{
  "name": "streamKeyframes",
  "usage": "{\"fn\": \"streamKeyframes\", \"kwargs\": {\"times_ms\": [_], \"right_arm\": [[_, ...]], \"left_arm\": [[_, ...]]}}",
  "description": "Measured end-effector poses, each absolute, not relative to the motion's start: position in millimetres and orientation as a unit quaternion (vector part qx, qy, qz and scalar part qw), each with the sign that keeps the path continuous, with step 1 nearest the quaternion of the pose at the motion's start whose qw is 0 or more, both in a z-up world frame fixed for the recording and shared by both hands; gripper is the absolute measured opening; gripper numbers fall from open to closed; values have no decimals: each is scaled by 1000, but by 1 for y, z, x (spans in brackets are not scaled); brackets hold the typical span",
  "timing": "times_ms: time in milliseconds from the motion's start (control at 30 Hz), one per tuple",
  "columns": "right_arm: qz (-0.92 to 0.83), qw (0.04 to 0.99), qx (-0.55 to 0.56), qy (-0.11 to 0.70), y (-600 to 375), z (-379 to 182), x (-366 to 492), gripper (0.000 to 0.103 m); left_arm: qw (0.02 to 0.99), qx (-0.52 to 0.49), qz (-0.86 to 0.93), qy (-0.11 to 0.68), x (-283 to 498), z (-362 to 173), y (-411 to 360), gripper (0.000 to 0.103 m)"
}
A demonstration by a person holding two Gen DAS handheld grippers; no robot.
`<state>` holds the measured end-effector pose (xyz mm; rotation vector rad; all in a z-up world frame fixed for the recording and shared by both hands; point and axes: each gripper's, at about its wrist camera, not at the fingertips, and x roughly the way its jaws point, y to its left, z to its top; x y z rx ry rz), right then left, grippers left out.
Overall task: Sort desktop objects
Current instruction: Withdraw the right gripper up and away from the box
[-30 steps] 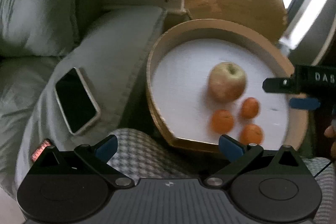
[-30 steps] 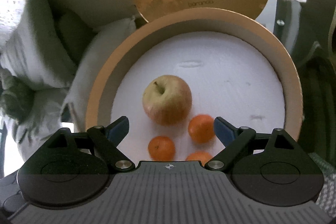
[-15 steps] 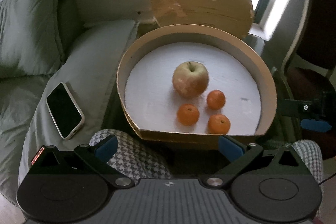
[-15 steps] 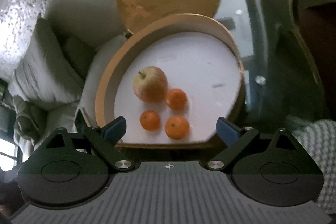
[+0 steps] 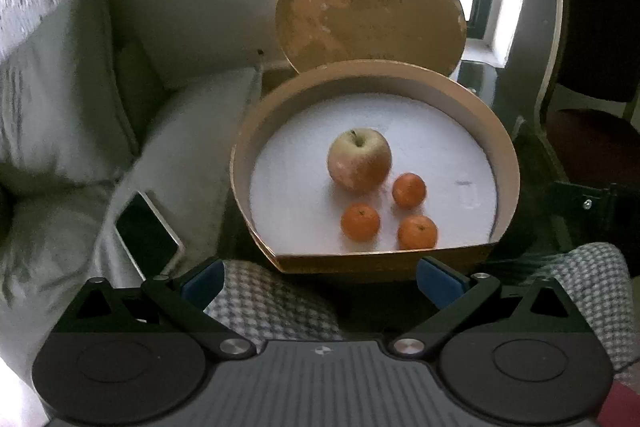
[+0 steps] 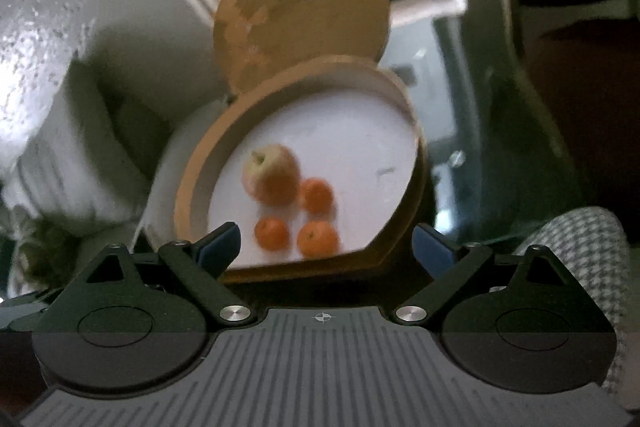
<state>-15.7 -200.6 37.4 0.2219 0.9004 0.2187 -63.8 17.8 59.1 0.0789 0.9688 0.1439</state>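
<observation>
A round tan box [image 5: 505,163] with a white floor holds an apple [image 5: 359,159] and three tangerines [image 5: 360,221] in front of it. Its lid [image 5: 370,13] leans upright behind. My left gripper [image 5: 320,279] is open and empty, held back from the box's front wall. My right gripper [image 6: 326,247] is open and empty, also back from the box [image 6: 192,187]; the apple [image 6: 272,174] and tangerines [image 6: 318,237] show blurred there. Part of the right gripper shows at the right edge of the left wrist view.
A phone [image 5: 146,239] lies face up on a grey cushion [image 5: 176,147] left of the box. Checked fabric [image 5: 264,303] lies under both grippers. A dark chair [image 5: 592,75] stands at the right, a window behind the lid.
Both grippers have drawn back and up from the box, so it looks smaller and farther. The fruit has not moved. Both grippers stay open.
</observation>
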Motion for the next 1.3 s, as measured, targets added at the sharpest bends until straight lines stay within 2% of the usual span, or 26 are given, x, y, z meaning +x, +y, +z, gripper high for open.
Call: {"fn": "streamKeyframes", "kwargs": {"times_ms": [133,533,1300], "right_arm": [[74,911,67,401,-192,44,-28,96],[53,910,39,410,-195,54,-28,96],[77,906,-14,416,-176,42,-4,96]], "left_arm": [[882,42,68,465,-63,59,18,102],[886,-15,68,459,-53,56,29,102],[858,16,64,509,-22,29,30,102]]}}
